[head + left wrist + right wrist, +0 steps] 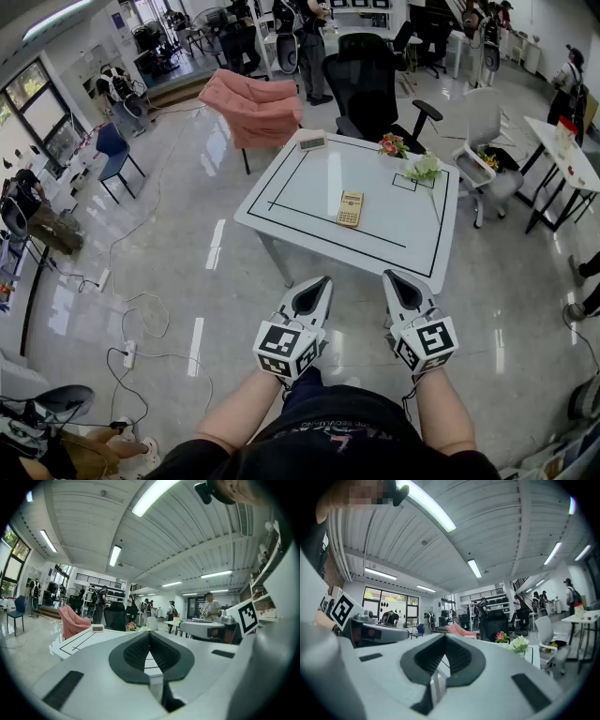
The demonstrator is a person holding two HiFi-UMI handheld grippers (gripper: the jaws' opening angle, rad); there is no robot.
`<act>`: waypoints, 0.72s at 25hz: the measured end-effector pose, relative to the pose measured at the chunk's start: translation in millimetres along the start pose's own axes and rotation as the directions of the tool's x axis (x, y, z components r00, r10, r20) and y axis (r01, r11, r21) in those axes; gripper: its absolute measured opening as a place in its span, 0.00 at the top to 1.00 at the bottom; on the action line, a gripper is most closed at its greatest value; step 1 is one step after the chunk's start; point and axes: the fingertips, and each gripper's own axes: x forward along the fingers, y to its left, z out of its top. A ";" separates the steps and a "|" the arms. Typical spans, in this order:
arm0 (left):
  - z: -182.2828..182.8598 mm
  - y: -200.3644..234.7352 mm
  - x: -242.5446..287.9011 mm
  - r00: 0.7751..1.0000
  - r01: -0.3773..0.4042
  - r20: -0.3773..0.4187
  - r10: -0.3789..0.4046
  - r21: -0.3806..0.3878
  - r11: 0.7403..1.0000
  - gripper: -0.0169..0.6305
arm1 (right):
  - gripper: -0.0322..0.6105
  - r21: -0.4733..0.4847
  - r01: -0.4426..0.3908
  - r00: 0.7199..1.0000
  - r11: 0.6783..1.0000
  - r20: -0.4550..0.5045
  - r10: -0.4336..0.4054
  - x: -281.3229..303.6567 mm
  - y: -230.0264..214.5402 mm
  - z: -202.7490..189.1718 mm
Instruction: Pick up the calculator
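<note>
A yellow calculator (350, 208) lies flat near the middle of the white table (281, 220), inside a black taped rectangle. My left gripper (322, 280) and right gripper (389, 276) hover side by side in front of the table's near edge, well short of the calculator. Both are shut with nothing between the jaws, as the left gripper view (149, 637) and the right gripper view (444, 639) show. Neither gripper view shows the calculator.
A small white digital clock (312, 142) stands at the table's far edge, with pink flowers (393, 145) and white flowers (424, 168) at the far right corner. A pink armchair (253, 108), a black office chair (367, 89) and a white chair (483, 141) stand behind. Cables and a power strip (129, 353) lie on the floor at the left.
</note>
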 end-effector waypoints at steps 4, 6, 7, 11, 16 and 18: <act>-1.4 1.0 -0.1 1.000 -0.003 0.002 0.003 -0.006 1.000 0.97 | 0.95 0.001 -0.002 1.000 1.000 -0.001 0.002 0.5 0.2 -2.3; -2.3 1.0 2.2 1.000 -0.005 0.002 0.006 -0.011 1.000 0.97 | 0.95 0.006 -0.003 1.000 1.000 0.002 0.003 0.6 -2.0 -2.7; -2.3 0.9 3.7 1.000 -0.008 0.003 0.008 -0.013 1.000 0.97 | 0.95 0.013 -0.004 1.000 1.000 0.007 0.004 0.3 -3.4 -2.3; -2.1 0.5 7.6 1.000 -0.020 0.004 0.020 -0.009 1.000 0.97 | 0.95 0.033 -0.007 1.000 0.999 0.026 0.006 -2.1 -7.0 0.0; 0.9 -2.6 14.9 1.000 0.010 0.005 -0.010 -0.035 0.999 0.75 | 0.87 0.025 -0.009 0.999 1.000 0.050 0.008 -2.0 -12.6 3.8; 2.3 -1.9 17.8 1.000 0.021 0.005 -0.021 -0.053 0.998 0.50 | 0.56 0.026 -0.011 0.998 1.000 0.068 0.009 -1.0 -14.5 5.9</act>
